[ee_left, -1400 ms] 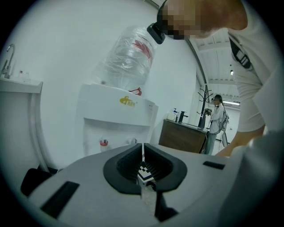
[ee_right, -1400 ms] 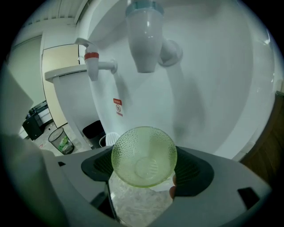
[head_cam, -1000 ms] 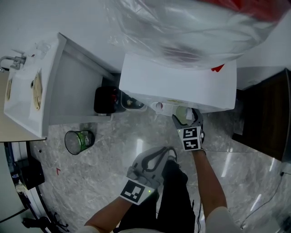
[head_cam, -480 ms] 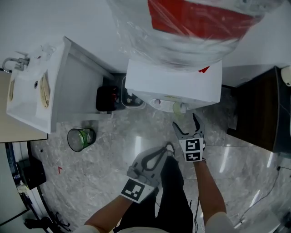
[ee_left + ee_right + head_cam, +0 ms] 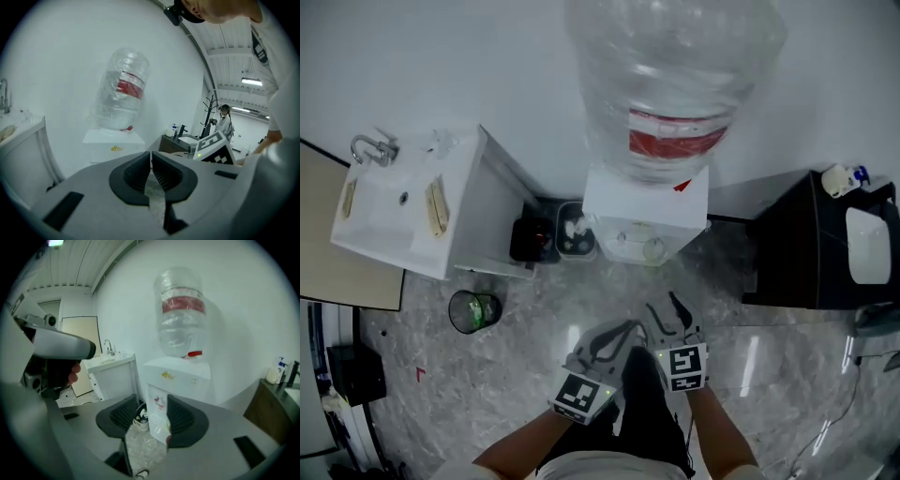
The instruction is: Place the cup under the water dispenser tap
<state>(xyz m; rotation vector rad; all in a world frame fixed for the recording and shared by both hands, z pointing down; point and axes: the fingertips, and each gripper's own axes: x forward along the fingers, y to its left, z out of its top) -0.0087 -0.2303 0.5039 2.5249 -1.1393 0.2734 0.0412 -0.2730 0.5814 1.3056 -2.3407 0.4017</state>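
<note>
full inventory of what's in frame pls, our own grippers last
water dispenser: 1, white, against the wall, centre
water bottle: 1, clear with red label, on top of the dispenser
cup: 1, pale green, in the dispenser's front recess
sink: 1, white, left of the dispenser
faucet: 1, metal, at the sink's far edge
black container: 1, black, floor between sink and dispenser
round bin: 1, green inside, floor in front of the sink
cabinet: 1, dark, right of the dispenser
left gripper: 1, grey, jaws together, empty
right gripper: 1, grey, jaws apart and closing, nothing between them
</note>
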